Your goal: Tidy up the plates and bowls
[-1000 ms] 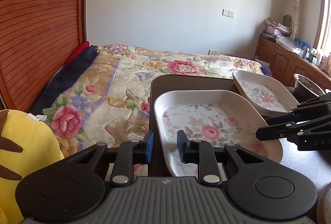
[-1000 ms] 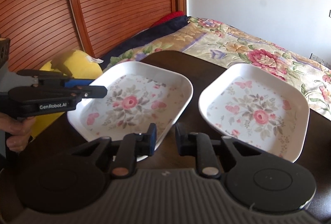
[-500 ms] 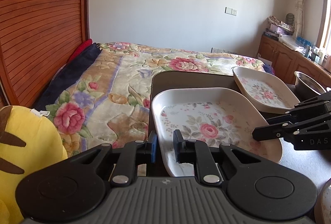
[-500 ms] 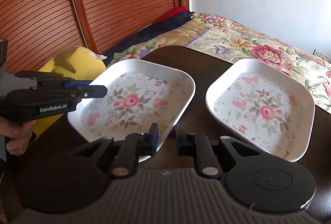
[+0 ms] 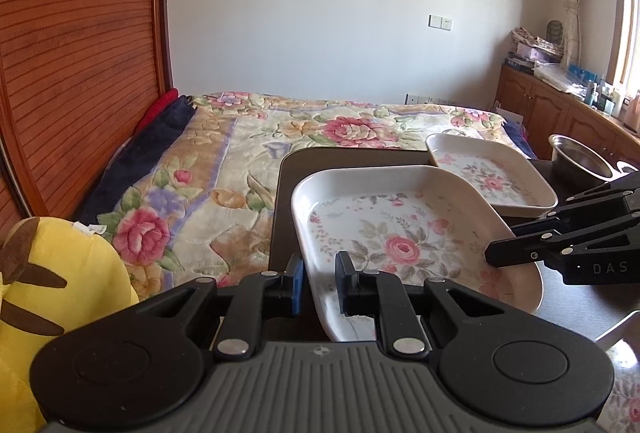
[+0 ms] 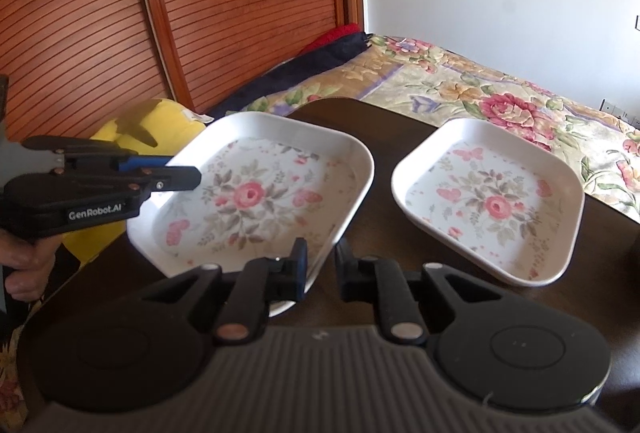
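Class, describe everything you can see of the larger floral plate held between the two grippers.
The larger floral plate is a white, glossy, rounded-square dish with a raised rim and a pink rose amid grey-green leaves and butterflies. It sits tilted above the dark table, beside a smaller matching plate. The left hand-held gripper grips one rim edge, and the right hand-held gripper straddles another.

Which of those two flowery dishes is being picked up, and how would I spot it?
Find the dark table at the foot of the flowered bed. Two white square rose-print plates sit there; it is the nearer plate, beside the yellow plush toy. Unlike the far plate, it has the left gripper and right gripper on opposite edges.
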### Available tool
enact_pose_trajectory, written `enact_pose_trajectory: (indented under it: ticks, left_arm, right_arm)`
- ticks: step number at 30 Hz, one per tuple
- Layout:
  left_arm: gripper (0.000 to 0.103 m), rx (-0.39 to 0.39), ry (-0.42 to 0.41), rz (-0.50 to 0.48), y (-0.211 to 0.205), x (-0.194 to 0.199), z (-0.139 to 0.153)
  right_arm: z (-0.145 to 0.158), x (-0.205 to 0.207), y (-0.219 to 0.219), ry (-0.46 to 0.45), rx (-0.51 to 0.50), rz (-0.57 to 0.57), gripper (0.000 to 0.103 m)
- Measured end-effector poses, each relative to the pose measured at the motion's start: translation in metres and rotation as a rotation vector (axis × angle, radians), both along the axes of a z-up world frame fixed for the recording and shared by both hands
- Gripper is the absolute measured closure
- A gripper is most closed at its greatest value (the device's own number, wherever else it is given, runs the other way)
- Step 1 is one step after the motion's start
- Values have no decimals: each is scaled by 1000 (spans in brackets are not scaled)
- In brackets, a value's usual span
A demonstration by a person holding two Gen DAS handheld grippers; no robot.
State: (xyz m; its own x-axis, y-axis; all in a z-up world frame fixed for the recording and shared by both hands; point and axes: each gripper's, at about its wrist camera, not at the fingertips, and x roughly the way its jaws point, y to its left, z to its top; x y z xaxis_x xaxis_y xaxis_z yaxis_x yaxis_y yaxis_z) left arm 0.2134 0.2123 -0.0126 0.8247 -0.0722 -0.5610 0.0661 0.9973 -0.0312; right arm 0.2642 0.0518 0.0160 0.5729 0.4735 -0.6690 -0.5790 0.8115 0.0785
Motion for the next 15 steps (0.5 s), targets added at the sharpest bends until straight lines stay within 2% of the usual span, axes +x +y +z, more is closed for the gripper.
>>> enact_pose_trajectory:
  ticks: [15]
  left_arm:
    - [86,10,-40,-32,-28,-35,27]
  right_arm:
    - [23,-33,-29,-52,21,-30,87]
